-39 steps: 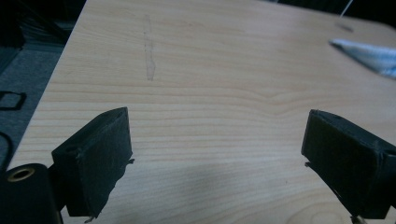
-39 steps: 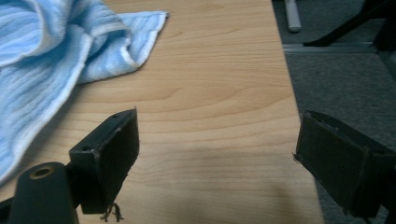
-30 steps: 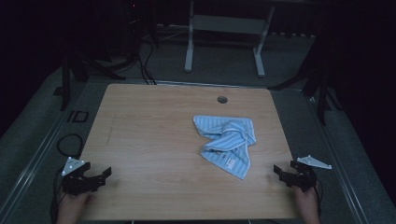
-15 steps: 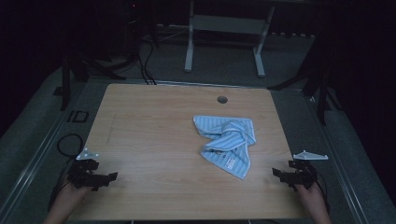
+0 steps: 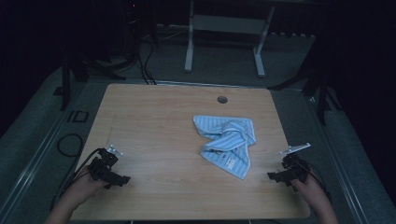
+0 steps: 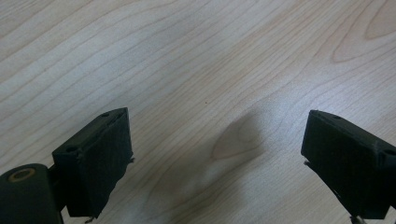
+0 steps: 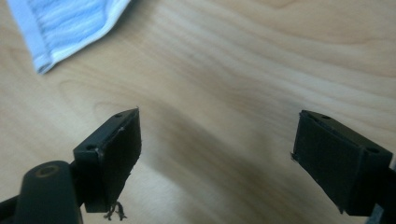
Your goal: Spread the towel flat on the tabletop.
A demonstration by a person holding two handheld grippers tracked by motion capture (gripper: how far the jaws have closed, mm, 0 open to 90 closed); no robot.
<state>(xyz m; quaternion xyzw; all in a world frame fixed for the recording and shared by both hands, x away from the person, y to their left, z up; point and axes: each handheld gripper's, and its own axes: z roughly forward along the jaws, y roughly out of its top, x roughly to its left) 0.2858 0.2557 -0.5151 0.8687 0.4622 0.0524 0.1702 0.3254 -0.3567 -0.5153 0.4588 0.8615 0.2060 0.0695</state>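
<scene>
**A:** So what's closest to the camera, just the two hands?

**B:** Yep. The left gripper [image 5: 117, 178] sits at the near left corner of the wooden table [image 5: 154, 130], held by the left hand [image 5: 81, 184], with its cable looping off the table's left edge. In the left gripper view its jaws stand wide apart over bare wood grain, with nothing between them. The right gripper [image 5: 275, 176] is at the near right corner in the right hand [image 5: 310, 186], with a grey plate sticking up on top of it. Its jaws are spread wide too, and they're empty.

**A:** And the cloth?

**B:** The blue striped towel [image 5: 228, 142] lies crumpled a bit right of the table's middle, apart from both grippers and nearer the right one. One corner of it pokes into the top left of the right gripper view [image 7: 65, 28], and you can see a white hem along its edge there.

**A:** Any label you can read?

**B:** There's a small white tag [image 5: 229, 162] on the near part of the towel, but it's too tiny to read. Same for a little mark on the floor left of the table, it's too dim.

**A:** Further back?

**B:** A round hole [image 5: 222, 99] near the far edge of the table, then a white metal stand [image 5: 224, 28] on the dark floor behind it, plus some cables.
</scene>
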